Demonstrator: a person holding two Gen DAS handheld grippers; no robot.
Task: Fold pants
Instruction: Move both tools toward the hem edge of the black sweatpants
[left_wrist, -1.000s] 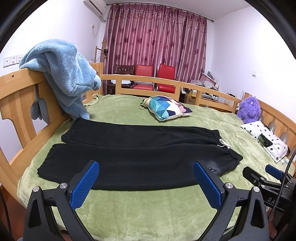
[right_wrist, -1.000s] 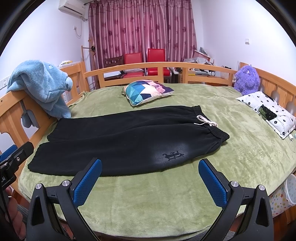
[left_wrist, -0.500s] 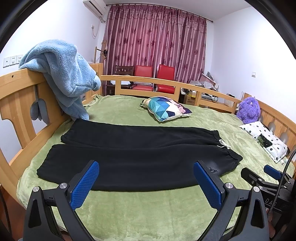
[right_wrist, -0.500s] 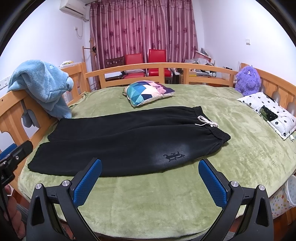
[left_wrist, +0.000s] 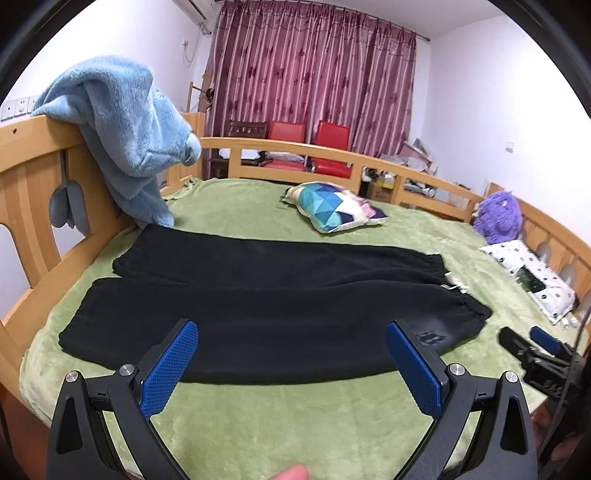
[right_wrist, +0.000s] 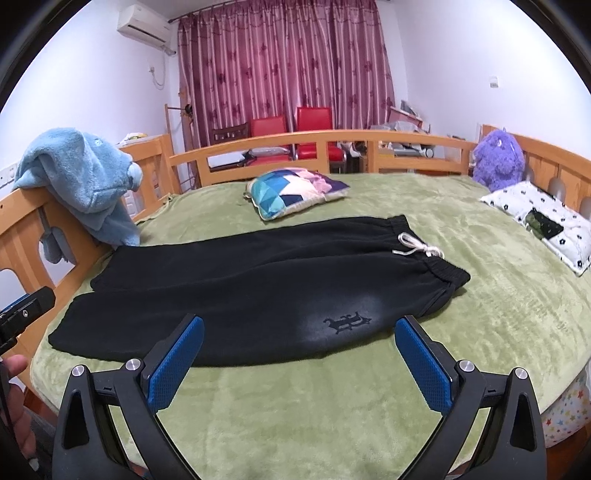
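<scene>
While both grippers gape, left gripper (left_wrist: 291, 354), right gripper (right_wrist: 299, 350), black pants (right_wrist: 258, 280) flat, logo (right_wrist: 347, 319) unreadable.

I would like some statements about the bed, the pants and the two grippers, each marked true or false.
1. The black pants lie flat on the green blanket, both legs side by side. True.
2. The left gripper is shut on the pants. False: its fingers stand wide apart and hold nothing.
3. The white drawstring lies at the waistband end. True.
4. The colourful pillow rests on top of the pants. False: it lies beyond them, apart.
5. The right gripper is open. True.
6. The purple plush toy hangs over the bed rail. False: the blue fleece hangs there.
</scene>
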